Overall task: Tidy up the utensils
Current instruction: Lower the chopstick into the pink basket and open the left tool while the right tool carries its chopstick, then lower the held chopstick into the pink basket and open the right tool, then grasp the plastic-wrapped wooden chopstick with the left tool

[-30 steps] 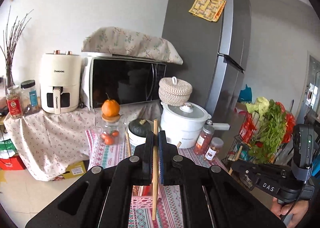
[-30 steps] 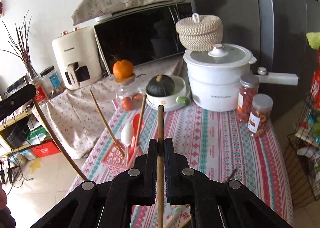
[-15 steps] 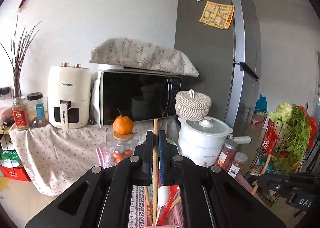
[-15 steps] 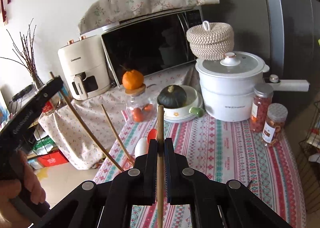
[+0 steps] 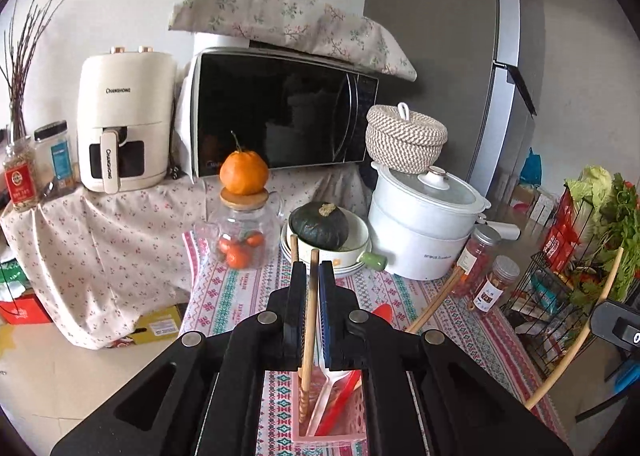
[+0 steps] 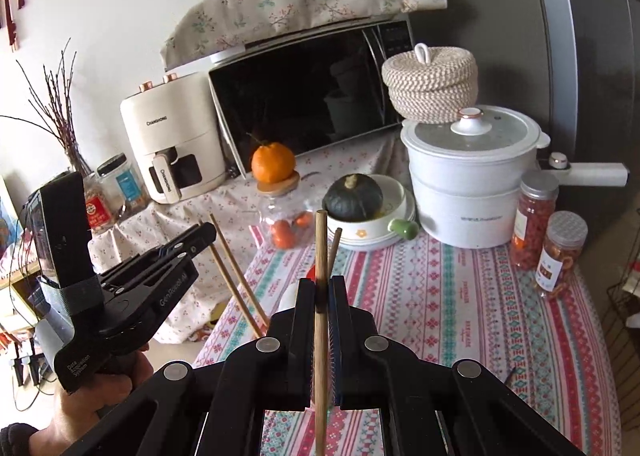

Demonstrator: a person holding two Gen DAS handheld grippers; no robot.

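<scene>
Chopsticks are the job here, one clamped in each tool. From the left wrist view, the left tool is closed on a wooden chopstick that runs almost upright between its jaws, its lower end already inside the pink utensil basket at 6 o'clock. That basket sits on the striped counter and already holds a white spoon, a red utensil and, it seems, another chopstick, whose top shows just left of the tool's tip. The step in hand looks like the drop: keep the stick upright, ease it down until the tip is near the basket floor, then part the jaws gently so it does not bounce out or tip over the rim.

From the right wrist view, the left tool sits at 9 o'clock. The right tool is gripping a second chopstick, upright at 12 o'clock; the basket is hidden beneath it. It is best held back until the left side clears, because the two sticks could cross over the narrow opening.
</scene>
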